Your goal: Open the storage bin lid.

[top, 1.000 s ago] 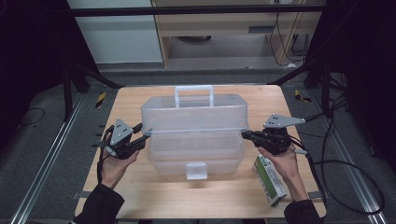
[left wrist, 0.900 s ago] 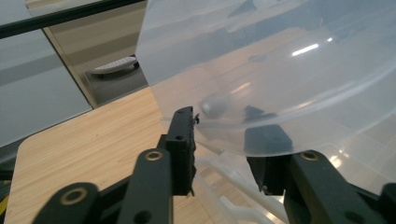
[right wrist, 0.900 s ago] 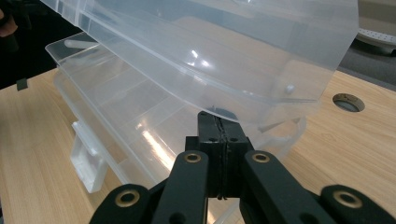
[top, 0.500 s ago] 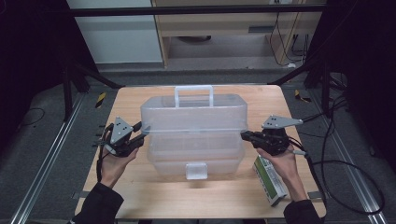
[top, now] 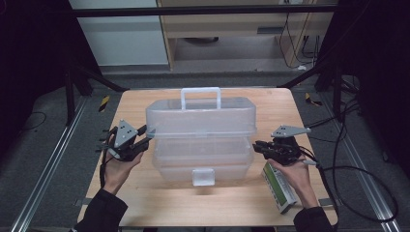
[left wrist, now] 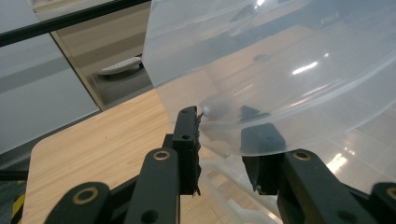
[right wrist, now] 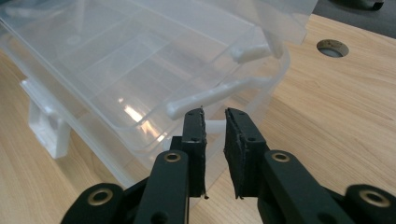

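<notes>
Clear plastic box [top: 200,130], white latch [top: 202,177]; light wood table [top: 145,193].

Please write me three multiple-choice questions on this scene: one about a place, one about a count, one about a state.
1. Where does the green and white cardboard carton lie?
A. On the wooden table, right of the clear box
B. On top of the lid
C. Inside the box

2. How many carry handles stand on the lid?
A. None
B. One
C. Two

3. In what state is the lid of the clear box?
A. Latched flat on the base
B. Raised above the base
C. Lying apart on the table

Answers:
1 A: the green and white cardboard carton rests on the light wooden table, right of the translucent plastic storage box.
2 B: a single white loop handle rises from the translucent lid.
3 B: the lid sits lifted, with the inner compartments open beneath it.
</notes>
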Demonstrator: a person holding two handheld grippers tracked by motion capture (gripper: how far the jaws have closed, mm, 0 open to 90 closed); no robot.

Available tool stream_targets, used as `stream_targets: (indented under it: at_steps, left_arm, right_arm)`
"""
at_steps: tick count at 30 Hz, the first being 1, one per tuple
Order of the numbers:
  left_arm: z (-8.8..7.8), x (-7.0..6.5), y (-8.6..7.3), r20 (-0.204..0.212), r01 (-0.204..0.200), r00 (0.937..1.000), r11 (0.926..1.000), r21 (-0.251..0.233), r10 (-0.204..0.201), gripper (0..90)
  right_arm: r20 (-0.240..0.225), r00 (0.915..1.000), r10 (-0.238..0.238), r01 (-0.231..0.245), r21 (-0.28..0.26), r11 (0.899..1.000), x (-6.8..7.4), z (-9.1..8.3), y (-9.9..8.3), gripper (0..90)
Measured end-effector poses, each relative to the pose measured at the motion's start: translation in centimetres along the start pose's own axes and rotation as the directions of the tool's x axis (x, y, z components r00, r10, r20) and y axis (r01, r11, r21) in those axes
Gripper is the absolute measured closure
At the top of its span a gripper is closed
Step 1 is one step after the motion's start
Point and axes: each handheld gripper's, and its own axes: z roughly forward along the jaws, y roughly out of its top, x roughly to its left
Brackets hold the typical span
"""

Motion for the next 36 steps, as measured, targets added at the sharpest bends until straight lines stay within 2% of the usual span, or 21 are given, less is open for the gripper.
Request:
stream_targets:
  at_steps: [12,17,23,31,36]
  left_arm:
    - [0.1,0.2,0.4,-0.002,0.009,1.0,0.9999,0.007,-0.009,68.1]
    - [0.1,0.2,0.6,-0.009,0.004,1.0,0.9999,0.009,-0.004,67.9]
    - [0.2,0.2,0.8,-0.014,0.007,0.9999,0.9999,0.013,-0.006,68.0]
    - [0.2,0.3,1.1,-0.02,0.001,0.9998,0.9998,0.02,-0.001,67.8]
    - [0.2,0.4,1.4,-0.018,0.0,0.9998,0.9998,0.021,0.0,67.4]
  right_arm:
    - [-0.003,0.9999,0.014,-0.014,0.051,0.999,0.1,1.5,-0.6,71.7]
    - [0.011,0.9999,0.012,-0.013,0.071,0.997,0.2,1.8,-0.7,71.4]
    - [0.01,0.9988,0.047,-0.048,0.083,0.995,0.3,2.1,-0.8,70.6]
    - [-0.01,0.9968,0.08,-0.078,0.092,0.993,0.2,2.3,-0.8,74.5]
    - [-0.009,0.9969,0.078,-0.077,0.093,0.993,0.2,2.3,-0.8,74.7]
